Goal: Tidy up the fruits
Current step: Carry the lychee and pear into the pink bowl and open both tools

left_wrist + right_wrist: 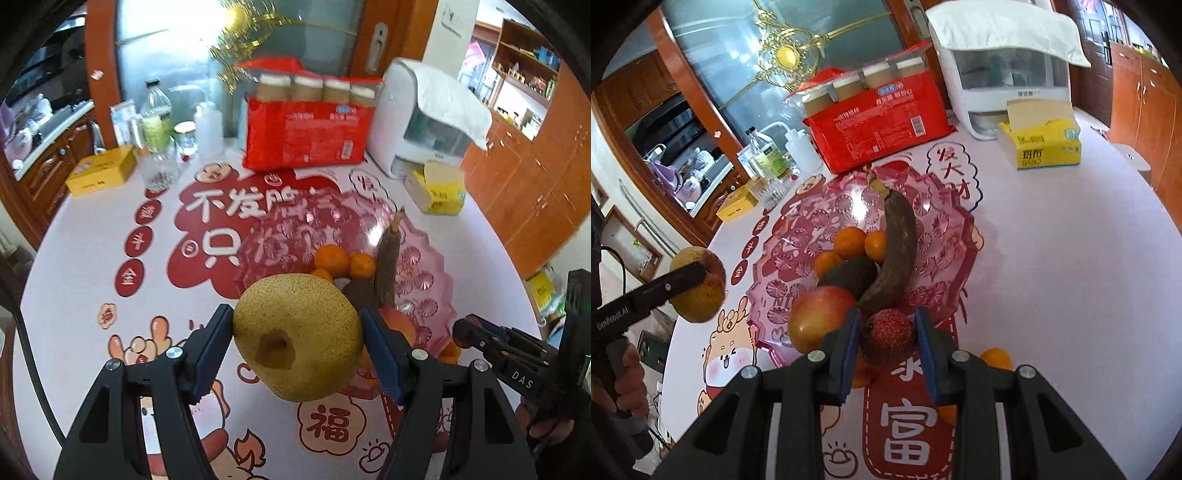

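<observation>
My left gripper (pixel 297 328) is shut on a yellow-brown pear (pixel 297 336) and holds it above the table, just in front of the pink glass fruit plate (pixel 424 280). The pear (pixel 698 286) also shows at the left of the right wrist view. My right gripper (pixel 886 334) is shut on a red lychee (pixel 888 332) at the plate's near rim (pixel 768 306). On the plate lie a brown overripe banana (pixel 895 251), several small oranges (pixel 849 242), a dark fruit (pixel 849 275) and a red apple (pixel 818 315).
Loose small oranges (pixel 997 358) lie on the tablecloth near my right gripper. At the back stand a red package (pixel 310 133), a white appliance (pixel 417 118), a yellow tissue pack (pixel 1045 146), bottles (pixel 157 114) and a yellow box (pixel 101 170).
</observation>
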Tool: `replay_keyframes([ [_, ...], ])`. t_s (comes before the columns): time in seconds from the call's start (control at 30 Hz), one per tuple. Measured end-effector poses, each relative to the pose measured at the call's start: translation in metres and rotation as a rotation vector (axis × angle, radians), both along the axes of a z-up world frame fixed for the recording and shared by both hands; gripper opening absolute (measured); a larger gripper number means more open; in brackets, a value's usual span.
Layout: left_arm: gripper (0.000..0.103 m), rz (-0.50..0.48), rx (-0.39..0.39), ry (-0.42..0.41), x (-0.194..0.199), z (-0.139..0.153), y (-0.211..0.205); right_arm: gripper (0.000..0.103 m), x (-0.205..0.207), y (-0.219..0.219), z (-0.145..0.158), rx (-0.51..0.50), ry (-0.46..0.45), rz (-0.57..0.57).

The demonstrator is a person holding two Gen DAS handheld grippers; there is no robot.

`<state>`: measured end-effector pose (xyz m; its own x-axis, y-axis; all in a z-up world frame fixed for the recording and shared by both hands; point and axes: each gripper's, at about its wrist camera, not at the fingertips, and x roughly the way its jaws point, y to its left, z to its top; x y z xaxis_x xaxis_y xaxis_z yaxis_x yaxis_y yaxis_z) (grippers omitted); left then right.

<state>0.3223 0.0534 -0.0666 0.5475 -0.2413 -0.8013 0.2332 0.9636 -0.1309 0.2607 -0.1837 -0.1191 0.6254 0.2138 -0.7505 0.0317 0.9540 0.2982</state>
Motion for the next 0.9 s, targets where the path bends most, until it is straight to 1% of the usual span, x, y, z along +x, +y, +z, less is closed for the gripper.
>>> replay_keyframes([
  [0.07, 0.069, -0.013, 0.003, 0.013, 0.004, -0.007, -0.002, 0.03, 0.003, 0.003, -0.005, 0.005, 0.013, -0.007],
  [0.2, 0.069, -0.037, -0.023, 0.033, 0.014, -0.021, -0.001, 0.03, 0.01, 0.009, -0.014, 0.002, 0.035, -0.015],
  [0.37, 0.069, -0.05, -0.024, 0.068, 0.023, -0.036, -0.001, 0.03, 0.016, 0.013, -0.019, 0.0, 0.042, -0.026],
  [0.7, 0.07, -0.05, -0.043, 0.083, 0.026, -0.04, 0.001, 0.031, 0.021, 0.019, -0.02, -0.004, 0.043, -0.05],
  [0.77, 0.07, -0.045, -0.062, 0.087, 0.024, -0.039, 0.004, 0.036, 0.021, 0.018, -0.021, 0.004, 0.052, -0.054],
  [0.8, 0.07, -0.044, -0.075, 0.082, 0.022, -0.037, 0.006, 0.037, 0.02, 0.017, -0.021, 0.009, 0.053, -0.056],
  [0.83, 0.072, -0.043, -0.082, 0.073, 0.02, -0.035, 0.008, 0.037, 0.019, 0.017, -0.02, 0.012, 0.054, -0.059],
  [0.87, 0.08, -0.042, -0.085, 0.062, 0.017, -0.031, 0.009, 0.037, 0.017, 0.017, -0.02, 0.015, 0.056, -0.063],
  [0.9, 0.083, -0.042, -0.09, 0.05, 0.014, -0.027, 0.011, 0.037, 0.015, 0.017, -0.019, 0.017, 0.057, -0.066],
])
